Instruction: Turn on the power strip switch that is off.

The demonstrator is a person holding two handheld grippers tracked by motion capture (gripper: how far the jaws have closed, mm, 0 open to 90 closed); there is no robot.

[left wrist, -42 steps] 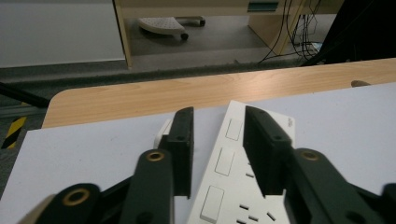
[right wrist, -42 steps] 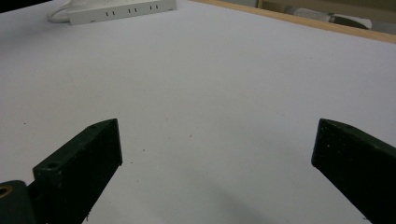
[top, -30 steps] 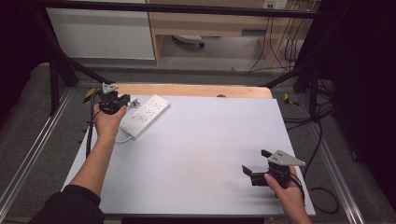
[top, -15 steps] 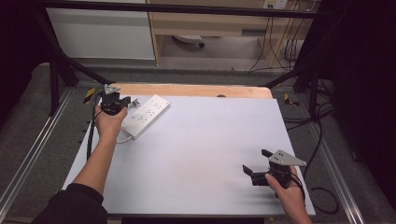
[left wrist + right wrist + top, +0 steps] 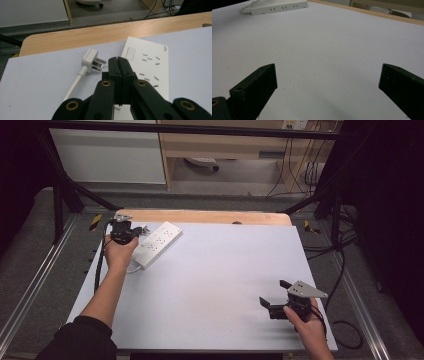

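Black left tongs [image 5: 117, 61] pressed closed beside the white plug [image 5: 91, 61]; right tongs [image 5: 278, 294] spread wide, hovering low.

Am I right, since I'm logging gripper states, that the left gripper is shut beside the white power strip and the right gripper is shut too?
Not quite. The left gripper is shut beside the power strip, but the right gripper is open: the right gripper view shows its jaws wide apart over the bare table.

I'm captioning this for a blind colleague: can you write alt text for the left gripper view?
The left gripper, fingers pressed shut on nothing, points at a white plug lying beside a white power strip on a pale table. The plug's white cable trails toward the camera.
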